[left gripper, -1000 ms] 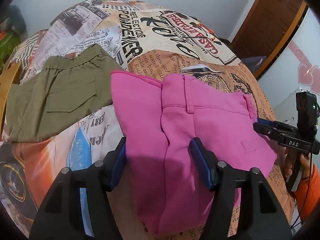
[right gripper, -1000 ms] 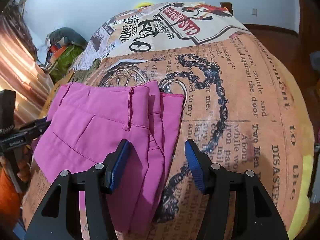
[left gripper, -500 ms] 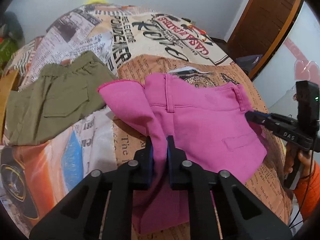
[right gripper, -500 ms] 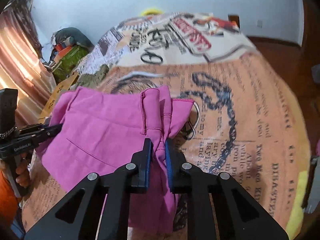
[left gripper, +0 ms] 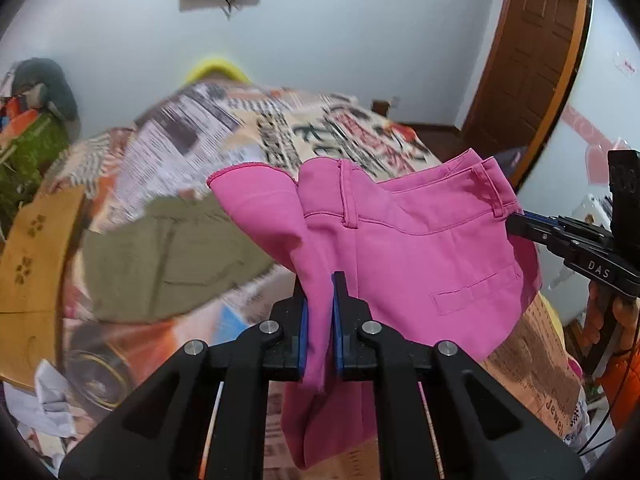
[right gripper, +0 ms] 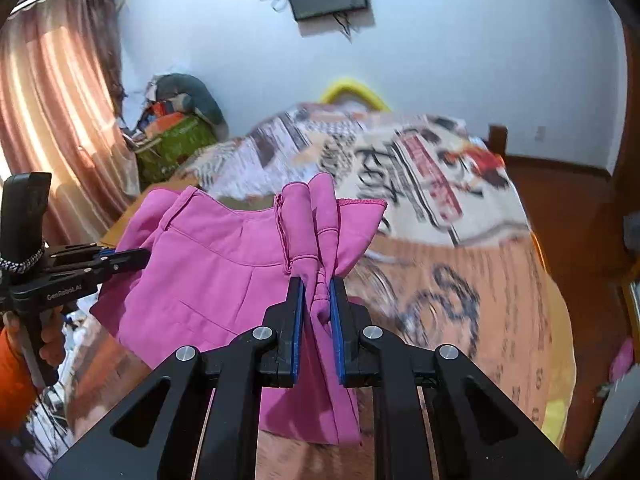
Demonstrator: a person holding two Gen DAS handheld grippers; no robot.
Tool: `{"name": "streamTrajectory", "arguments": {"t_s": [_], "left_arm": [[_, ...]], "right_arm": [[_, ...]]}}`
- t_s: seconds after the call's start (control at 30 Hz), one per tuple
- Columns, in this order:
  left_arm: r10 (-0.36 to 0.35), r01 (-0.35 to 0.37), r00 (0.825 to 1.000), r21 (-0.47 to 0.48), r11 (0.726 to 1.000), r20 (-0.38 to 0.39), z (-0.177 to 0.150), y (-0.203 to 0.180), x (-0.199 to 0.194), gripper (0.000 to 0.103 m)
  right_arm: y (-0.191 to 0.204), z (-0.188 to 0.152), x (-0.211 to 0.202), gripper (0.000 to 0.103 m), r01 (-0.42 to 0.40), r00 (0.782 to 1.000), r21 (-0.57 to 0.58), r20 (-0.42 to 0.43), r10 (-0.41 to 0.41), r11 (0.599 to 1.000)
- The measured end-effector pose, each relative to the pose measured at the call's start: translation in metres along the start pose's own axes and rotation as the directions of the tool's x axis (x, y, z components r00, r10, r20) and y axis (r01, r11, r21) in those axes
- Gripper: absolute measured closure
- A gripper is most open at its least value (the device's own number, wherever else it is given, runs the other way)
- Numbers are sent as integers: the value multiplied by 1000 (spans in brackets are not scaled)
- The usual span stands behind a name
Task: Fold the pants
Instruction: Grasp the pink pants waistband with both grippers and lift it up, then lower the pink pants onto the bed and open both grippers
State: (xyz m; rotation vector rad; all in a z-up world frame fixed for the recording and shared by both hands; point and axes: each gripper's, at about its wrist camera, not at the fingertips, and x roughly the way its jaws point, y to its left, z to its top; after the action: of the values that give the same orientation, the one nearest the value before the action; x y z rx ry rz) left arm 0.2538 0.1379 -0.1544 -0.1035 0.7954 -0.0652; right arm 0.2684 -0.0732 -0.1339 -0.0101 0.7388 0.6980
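From the left wrist view, the left tongs (left gripper: 319, 320) were pressed together on a bunched edge of the pink pants (left gripper: 420, 256), which hung clear of the bed (left gripper: 224, 128) with its newspaper-print cover. The right tongs (left gripper: 520, 222) pinched the far end of the waistband. Olive shorts (left gripper: 168, 256) lay on the bed below and to the left. The pinch held only a narrow gather of cloth, so a tug could probably pull it free and drop that side.

From the right wrist view, the right tongs (right gripper: 316, 312) were clamped on a twisted wad of the pink pants (right gripper: 208, 280), several layers thick. The left tongs (right gripper: 128, 258) gripped the opposite edge. That wad might well set down as a crooked fold, and the slack lower hem could catch on the bed (right gripper: 460, 264).
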Motion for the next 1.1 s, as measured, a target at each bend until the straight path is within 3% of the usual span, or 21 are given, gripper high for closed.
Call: {"name": "streamTrajectory", "arguments": {"t_s": [0.23,0.5,0.8,1.1], "left_arm": [[69,-63,995,-80,995,75,20,56,-29,94],[126,-110,987,-146,983,100,34,121,-28,94],[150,-140,988,-203,969,36,30,192,33,94],[164,-177,984,-208,962,-76,9,237,114,94]], "right_arm": [[44,45,22,92,-50,997,-55,58,54,997],[87,82,74,92,-89,995,-129,41,95,988],[110,93,155,92,-108,994,-156,-31,105,982],[107,74,250,92,-116,978,-159,-188,86,980]]}}
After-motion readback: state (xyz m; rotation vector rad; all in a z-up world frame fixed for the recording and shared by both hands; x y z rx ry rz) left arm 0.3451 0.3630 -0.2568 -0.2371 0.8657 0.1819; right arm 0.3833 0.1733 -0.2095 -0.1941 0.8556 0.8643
